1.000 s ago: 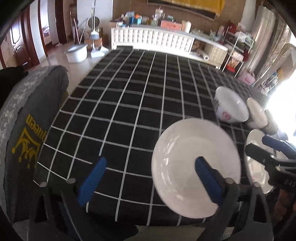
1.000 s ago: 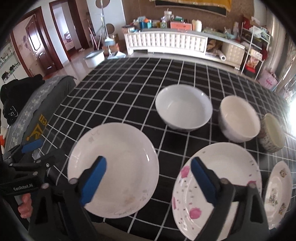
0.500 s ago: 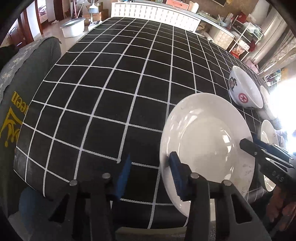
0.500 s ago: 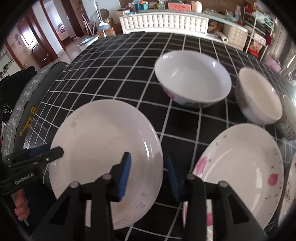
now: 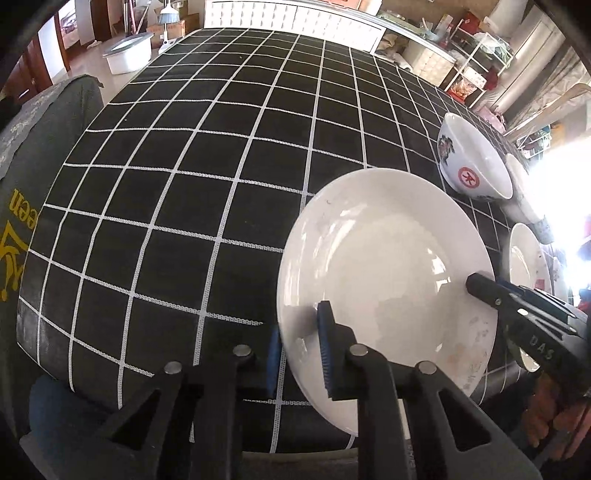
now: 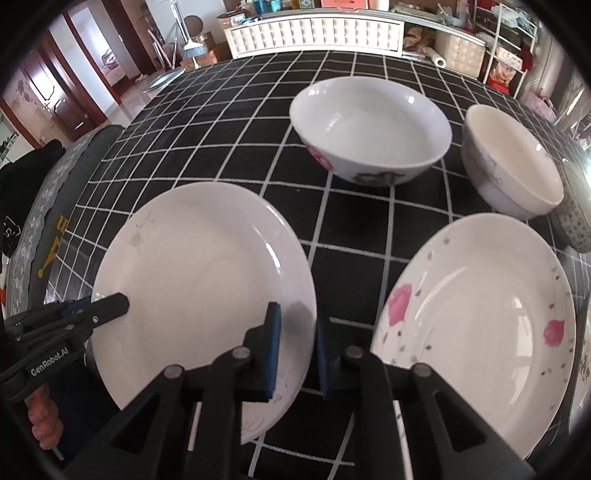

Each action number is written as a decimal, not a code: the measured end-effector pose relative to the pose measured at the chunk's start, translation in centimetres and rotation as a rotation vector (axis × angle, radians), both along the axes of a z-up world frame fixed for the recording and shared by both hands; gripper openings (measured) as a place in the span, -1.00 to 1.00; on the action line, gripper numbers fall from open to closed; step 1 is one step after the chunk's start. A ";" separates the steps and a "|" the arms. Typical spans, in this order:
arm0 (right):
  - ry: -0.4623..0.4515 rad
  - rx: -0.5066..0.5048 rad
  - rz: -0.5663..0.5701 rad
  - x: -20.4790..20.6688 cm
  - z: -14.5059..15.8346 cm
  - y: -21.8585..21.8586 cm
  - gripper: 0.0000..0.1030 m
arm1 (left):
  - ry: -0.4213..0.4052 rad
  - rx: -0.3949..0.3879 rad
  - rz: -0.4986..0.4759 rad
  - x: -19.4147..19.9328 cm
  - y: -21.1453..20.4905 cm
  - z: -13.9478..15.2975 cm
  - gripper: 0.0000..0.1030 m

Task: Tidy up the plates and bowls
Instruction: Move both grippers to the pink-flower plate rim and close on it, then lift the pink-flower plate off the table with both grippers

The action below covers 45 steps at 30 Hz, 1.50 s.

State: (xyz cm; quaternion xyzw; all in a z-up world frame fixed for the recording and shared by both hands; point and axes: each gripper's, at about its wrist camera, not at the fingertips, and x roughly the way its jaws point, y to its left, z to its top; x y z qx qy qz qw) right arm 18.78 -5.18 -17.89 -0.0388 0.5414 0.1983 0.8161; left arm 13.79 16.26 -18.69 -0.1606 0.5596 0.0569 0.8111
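Note:
A plain white plate (image 5: pixel 388 266) (image 6: pixel 199 273) lies at the near edge of the black checked table (image 5: pixel 221 147). My left gripper (image 5: pixel 299 350) is shut on its left rim, one pad above and one below. My right gripper (image 6: pixel 295 343) is shut on its right rim; it shows in the left wrist view (image 5: pixel 517 306) too. The left gripper shows in the right wrist view (image 6: pixel 99 310). A pink-flowered plate (image 6: pixel 476 317) lies to the right. A large white bowl (image 6: pixel 373 125) and a smaller bowl (image 6: pixel 513 158) stand behind.
A small patterned cup (image 6: pixel 576 206) stands at the far right. A grey chair back (image 5: pixel 44 155) with yellow lettering stands at the table's left edge. A white cabinet (image 6: pixel 314 29) and a shelf rack (image 6: pixel 509 55) stand beyond the table's far end.
Both grippers have closed from wide open onto opposite rims of the white plate and moved in lower and nearer to it.

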 end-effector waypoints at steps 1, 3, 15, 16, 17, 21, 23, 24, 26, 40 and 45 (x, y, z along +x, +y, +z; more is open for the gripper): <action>-0.001 0.010 -0.003 0.0 0.2 -0.2 -0.59 | 0.003 0.009 0.002 0.0 -0.1 0.0 -0.67; -0.015 0.010 -0.007 0.0 0.4 -0.2 -0.59 | -0.001 0.003 0.008 -0.2 -0.1 0.2 -0.67; -0.008 0.009 -0.013 1.3 0.2 -0.4 -0.59 | -0.017 0.053 -0.013 1.4 -0.9 0.3 -0.68; -0.002 0.011 -0.015 1.4 0.0 -0.5 -0.59 | -0.014 0.055 -0.011 1.5 -1.0 0.1 -0.68; -0.004 0.021 -0.014 1.4 0.0 -0.6 -0.59 | -0.013 0.058 -0.010 1.6 -1.1 0.0 -0.67; -0.015 0.072 -0.026 1.0 1.3 -1.7 -0.58 | -0.014 0.063 0.023 1.3 -0.6 0.3 -0.68; -0.056 0.095 -0.029 0.4 2.7 -2.7 -0.58 | -0.020 0.078 0.027 1.0 -0.5 0.9 -0.68; -0.073 0.098 -0.031 0.2 3.1 -3.0 -0.58 | -0.027 0.084 0.030 0.7 -0.5 1.3 -0.68; -0.107 0.105 -0.042 -0.4 4.3 -3.8 -0.58 | -0.050 0.093 0.025 0.1 -0.8 2.6 -0.68; -0.210 0.071 -0.174 -3.2 8.4 -9.7 -0.58 | -0.197 0.144 -0.109 -1.5 -10.1 8.8 -0.34; -0.198 0.075 -0.240 -3.9 8.5 -13.1 -0.56 | -0.212 0.131 -0.145 -1.7 -13.3 9.3 -0.34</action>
